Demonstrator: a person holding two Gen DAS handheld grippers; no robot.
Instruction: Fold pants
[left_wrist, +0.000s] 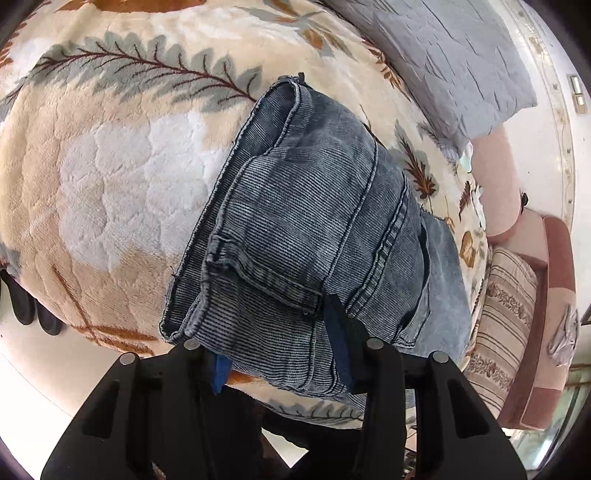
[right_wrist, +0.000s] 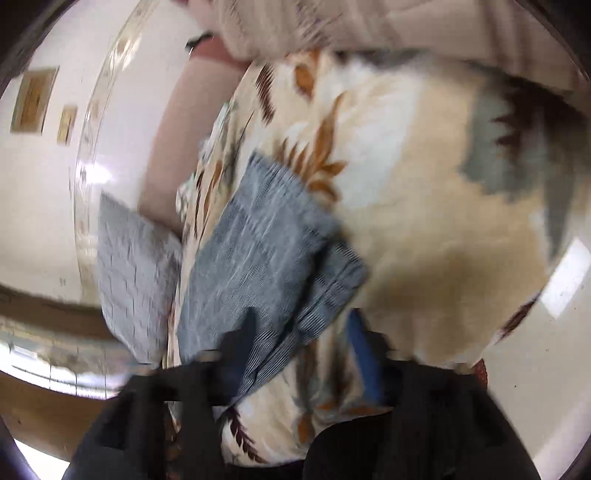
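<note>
The folded pants (left_wrist: 314, 229) lie on the leaf-patterned blanket (left_wrist: 110, 166). The left gripper (left_wrist: 280, 347) straddles their near edge, fingers spread; the right gripper (right_wrist: 299, 343), blurred, seems open above them.

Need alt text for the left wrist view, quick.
Folded blue jeans lie on a leaf-patterned blanket, with the open left claw straddling their near edge. A grey pillow sits at the top right.

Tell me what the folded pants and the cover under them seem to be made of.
Pants: probably denim, faded blue-grey, matte; fine diagonal ribbing and doubled stitched seams show. Cover: likely plush fleece blanket; fuzzy embossed pile with a printed leaf pattern.
</note>
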